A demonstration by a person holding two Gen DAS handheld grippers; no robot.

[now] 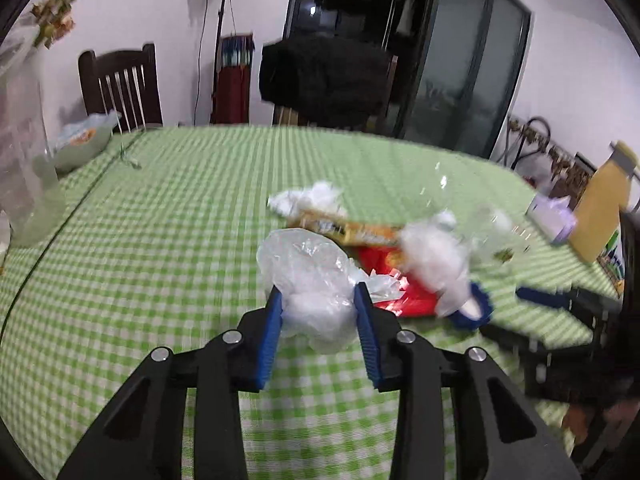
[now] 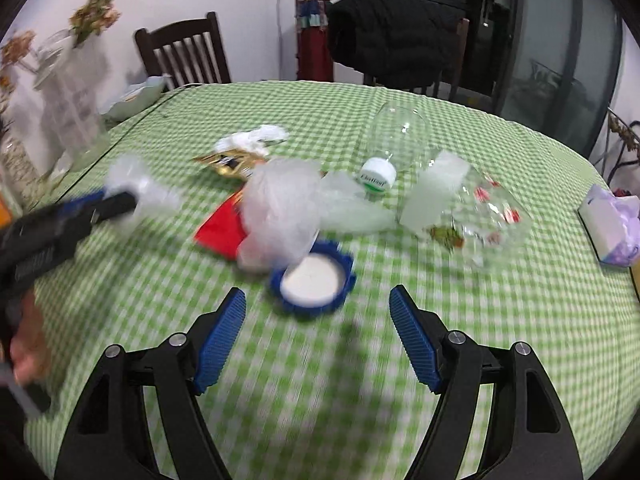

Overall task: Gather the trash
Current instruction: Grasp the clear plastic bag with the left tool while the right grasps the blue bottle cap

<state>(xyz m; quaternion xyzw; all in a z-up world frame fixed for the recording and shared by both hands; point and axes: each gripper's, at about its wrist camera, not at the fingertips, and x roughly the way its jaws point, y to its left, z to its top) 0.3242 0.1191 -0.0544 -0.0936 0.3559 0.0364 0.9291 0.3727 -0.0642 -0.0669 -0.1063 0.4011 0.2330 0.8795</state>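
My left gripper (image 1: 318, 312) is shut on a crumpled clear plastic bag (image 1: 308, 272) and holds it above the green checked table (image 1: 160, 240); it also shows in the right wrist view (image 2: 120, 196) at the left, blurred. My right gripper (image 2: 318, 312) is open and empty, just short of a blue lid (image 2: 312, 280) with a white inside. Behind the lid lie a crumpled white plastic wad (image 2: 280, 208), a red wrapper (image 2: 220, 228), a gold wrapper (image 2: 228, 162), a white tissue (image 2: 256, 138) and clear plastic bottles (image 2: 400, 136).
A glass vase with dried flowers (image 2: 72, 96) stands at the table's left. A bowl (image 2: 136, 96) sits at the far left edge. A tissue pack (image 2: 612, 228) lies at the right. Chairs, one draped with a black jacket (image 2: 396, 36), stand behind the table.
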